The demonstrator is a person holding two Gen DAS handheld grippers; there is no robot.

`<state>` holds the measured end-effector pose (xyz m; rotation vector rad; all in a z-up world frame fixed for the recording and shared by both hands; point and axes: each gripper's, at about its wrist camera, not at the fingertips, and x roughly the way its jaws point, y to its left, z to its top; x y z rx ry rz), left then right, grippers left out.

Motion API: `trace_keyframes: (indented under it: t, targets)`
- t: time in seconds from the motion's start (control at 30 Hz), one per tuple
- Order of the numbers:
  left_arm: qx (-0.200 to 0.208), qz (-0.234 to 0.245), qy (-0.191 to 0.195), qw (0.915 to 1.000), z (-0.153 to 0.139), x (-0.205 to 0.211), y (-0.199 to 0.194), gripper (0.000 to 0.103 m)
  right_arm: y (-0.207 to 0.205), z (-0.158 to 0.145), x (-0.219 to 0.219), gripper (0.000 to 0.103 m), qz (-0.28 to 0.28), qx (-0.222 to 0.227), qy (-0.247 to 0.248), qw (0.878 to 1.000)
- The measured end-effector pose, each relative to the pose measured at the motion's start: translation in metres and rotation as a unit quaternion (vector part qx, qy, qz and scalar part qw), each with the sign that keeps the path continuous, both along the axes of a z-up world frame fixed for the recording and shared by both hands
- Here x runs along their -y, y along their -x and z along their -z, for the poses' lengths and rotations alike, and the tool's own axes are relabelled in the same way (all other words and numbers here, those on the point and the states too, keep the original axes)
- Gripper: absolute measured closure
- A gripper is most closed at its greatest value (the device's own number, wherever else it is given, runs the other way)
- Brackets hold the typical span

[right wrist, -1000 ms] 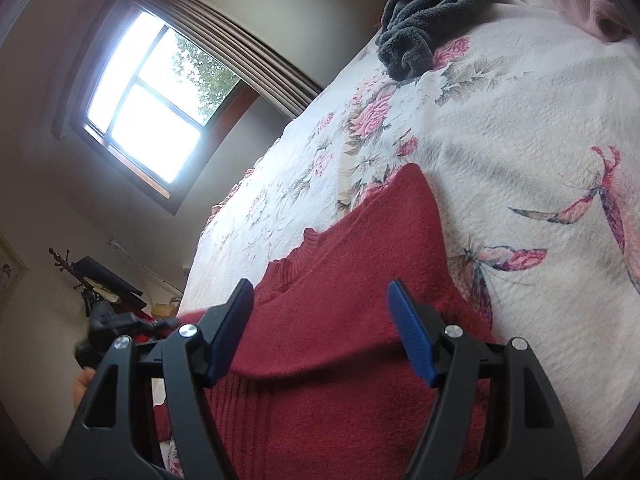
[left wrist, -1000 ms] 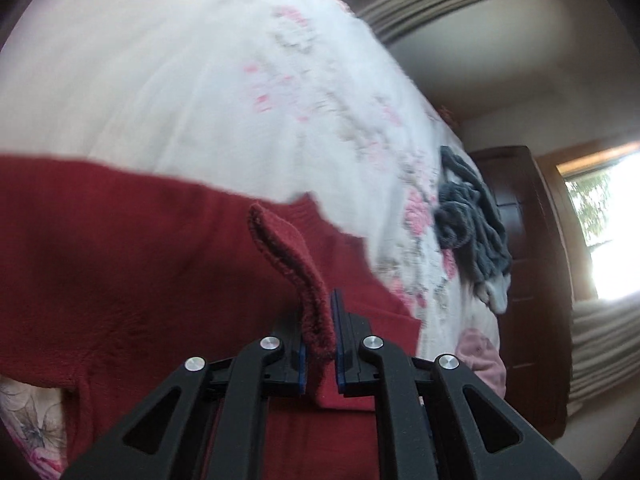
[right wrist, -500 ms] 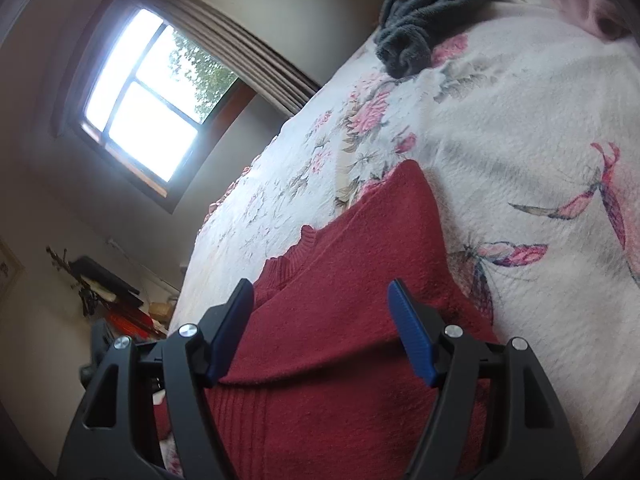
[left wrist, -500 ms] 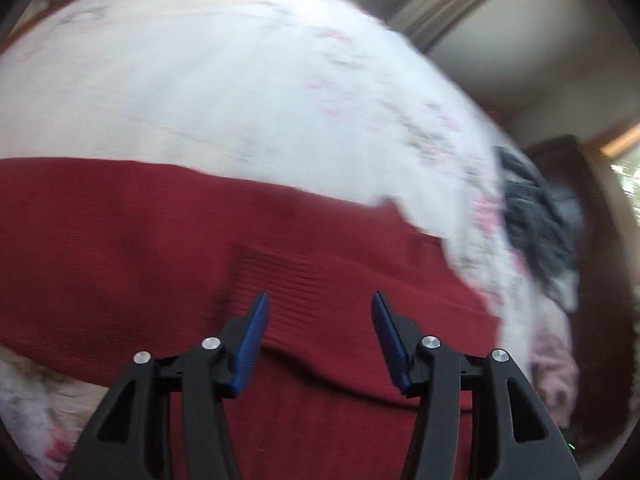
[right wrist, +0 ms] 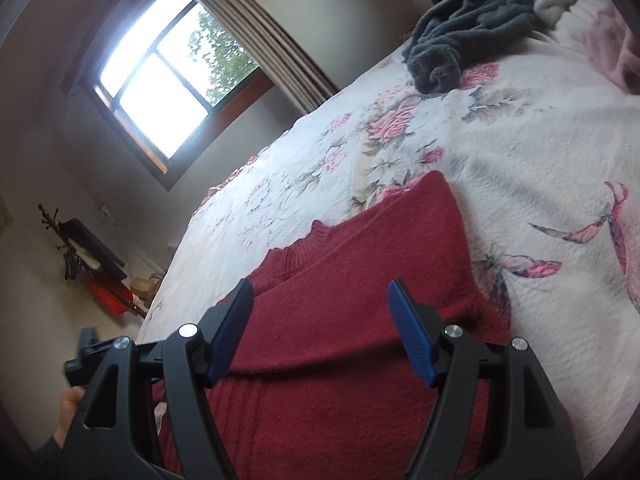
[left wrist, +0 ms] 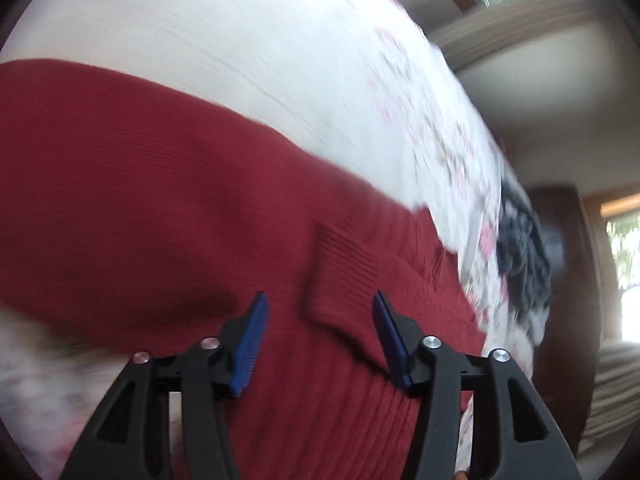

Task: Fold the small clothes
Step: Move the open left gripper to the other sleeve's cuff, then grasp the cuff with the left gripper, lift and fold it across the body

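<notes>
Red sweater (right wrist: 360,312) flat beneath both tongs (left wrist: 320,332) (right wrist: 320,320) (jaws apart).

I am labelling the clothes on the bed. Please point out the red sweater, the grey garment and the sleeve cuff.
red sweater (right wrist: 360,292): right wrist view, on its flat middle.
grey garment (right wrist: 460,40): right wrist view, on its crumpled middle.
sleeve cuff (left wrist: 344,276): left wrist view, on its ribbed end.

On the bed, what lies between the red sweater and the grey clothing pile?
Only bare floral bedspread. In the right wrist view, nothing else sits between the red sweater and the grey clothing pile. The blurred left wrist view adds nothing.
</notes>
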<state>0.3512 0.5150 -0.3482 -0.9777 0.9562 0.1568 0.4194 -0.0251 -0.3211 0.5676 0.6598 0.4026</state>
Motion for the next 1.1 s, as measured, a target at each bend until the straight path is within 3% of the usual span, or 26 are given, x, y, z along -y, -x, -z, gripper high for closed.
trace_keyframes:
  t: [0.1,0.23,0.33,0.4,0.53,0.7,0.83,0.87,0.93,0.97,1.03,1.1]
  targets:
    - [0.003,-0.086,-0.022,0.9961,-0.014,-0.062,0.063,0.035,0.0,0.0,-0.008,0.033,-0.009,0.0,0.002,1.0]
    - [-0.012,-0.208,-0.028,0.9777,-0.015,-0.139,0.14,0.035,0.001,0.0,-0.017,0.033,-0.021,0.001,0.008,1.0]
    - [-0.016,-0.272,-0.042,0.9612,-0.014,-0.179,0.174,0.035,0.002,0.001,-0.022,0.033,-0.026,0.002,0.011,1.0]
    - [-0.019,-0.289,-0.029,0.9568,-0.006,-0.198,0.18,0.035,0.002,0.002,-0.025,0.033,-0.029,0.0,0.012,0.999]
    - [-0.054,-0.296,-0.046,0.9525,0.009,-0.22,0.169,0.035,0.001,0.004,-0.028,0.033,-0.033,-0.002,0.015,0.999]
    - [-0.074,-0.326,-0.065,0.9402,0.015,-0.226,0.165,0.035,0.0,0.005,-0.027,0.033,-0.033,-0.005,0.014,0.999]
    - [-0.074,-0.334,-0.078,0.9365,0.012,-0.229,0.164,0.035,0.0,0.006,-0.027,0.033,-0.034,-0.007,0.012,0.999]
    - [-0.075,-0.34,-0.083,0.9337,0.012,-0.23,0.165,0.039,0.0,0.006,-0.027,0.033,-0.035,-0.008,0.013,0.999]
    - [-0.082,-0.345,-0.078,0.9317,0.013,-0.233,0.166,0.085,0.0,0.008,-0.028,0.033,-0.036,-0.01,0.012,0.999]
    - [-0.081,-0.35,-0.074,0.9305,0.013,-0.235,0.167,0.094,-0.001,0.009,-0.028,0.033,-0.038,-0.012,0.011,0.999]
    - [-0.072,-0.353,-0.088,0.9286,0.001,-0.235,0.172,0.095,-0.002,0.013,-0.031,0.033,-0.043,-0.018,0.012,0.999]
    - [-0.046,-0.345,-0.098,0.9323,-0.018,-0.23,0.172,0.096,-0.002,0.016,-0.036,0.033,-0.05,-0.023,0.019,0.998]
